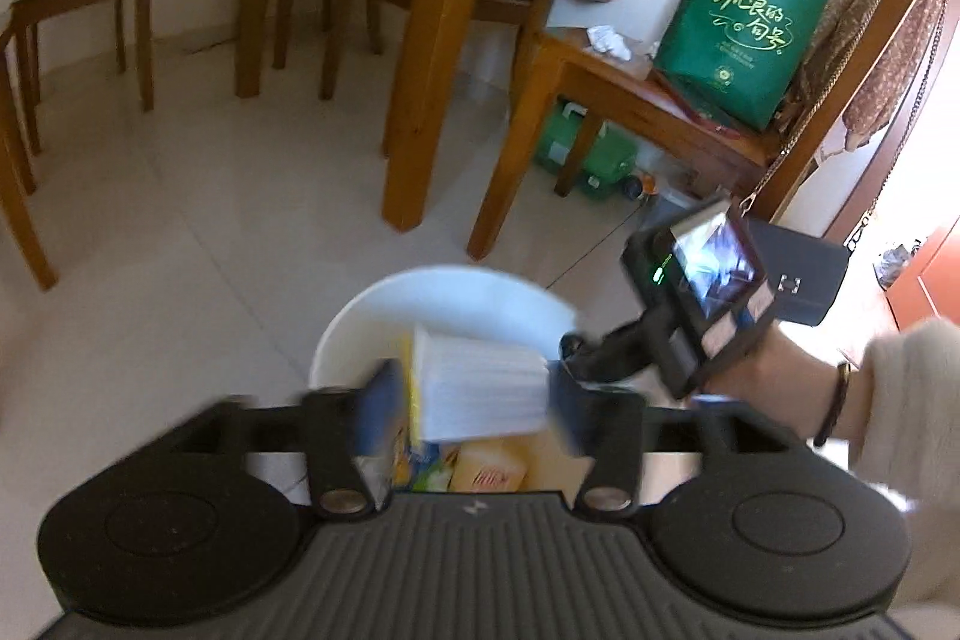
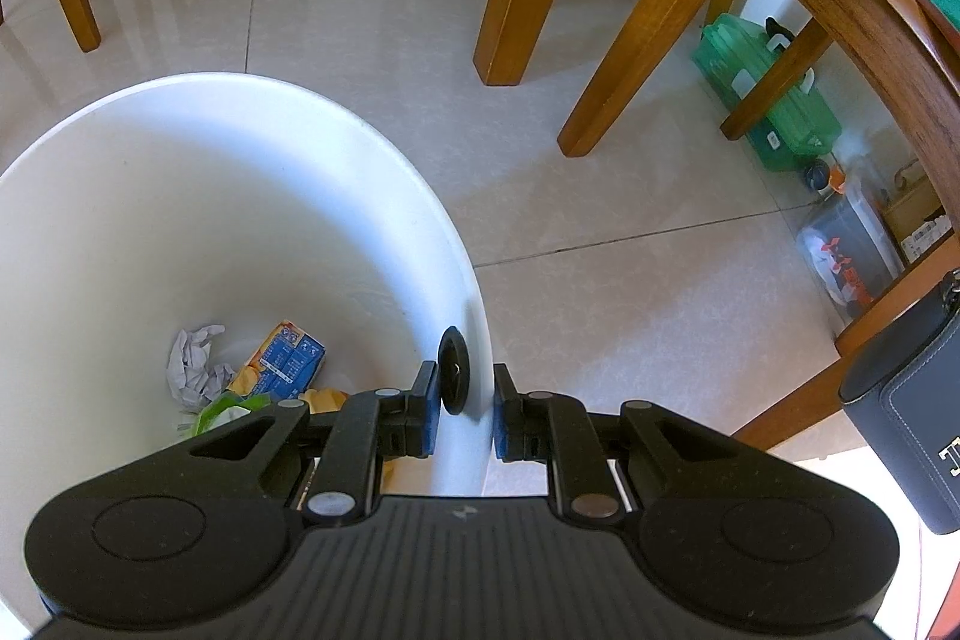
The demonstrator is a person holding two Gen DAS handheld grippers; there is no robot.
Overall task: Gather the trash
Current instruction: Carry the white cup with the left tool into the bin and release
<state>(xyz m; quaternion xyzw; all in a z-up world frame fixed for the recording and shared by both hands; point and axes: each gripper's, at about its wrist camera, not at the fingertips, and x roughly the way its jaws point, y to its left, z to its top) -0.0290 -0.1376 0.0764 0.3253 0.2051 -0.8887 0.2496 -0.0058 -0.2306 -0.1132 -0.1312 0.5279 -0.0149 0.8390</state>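
Left wrist view: left gripper (image 1: 465, 403) jaws spread wide, white carton (image 1: 480, 388) between, over white bin (image 1: 444, 298); right gripper (image 2: 465, 415) clamps bin rim, steadying.

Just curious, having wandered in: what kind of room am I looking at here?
Most likely a home dining area: a wooden table with matching chairs on a tiled floor, shopping bags piled on one chair, and a white trash bin.

green bag (image 1: 744, 16) with gold script "流浪的句号", other print too blurred
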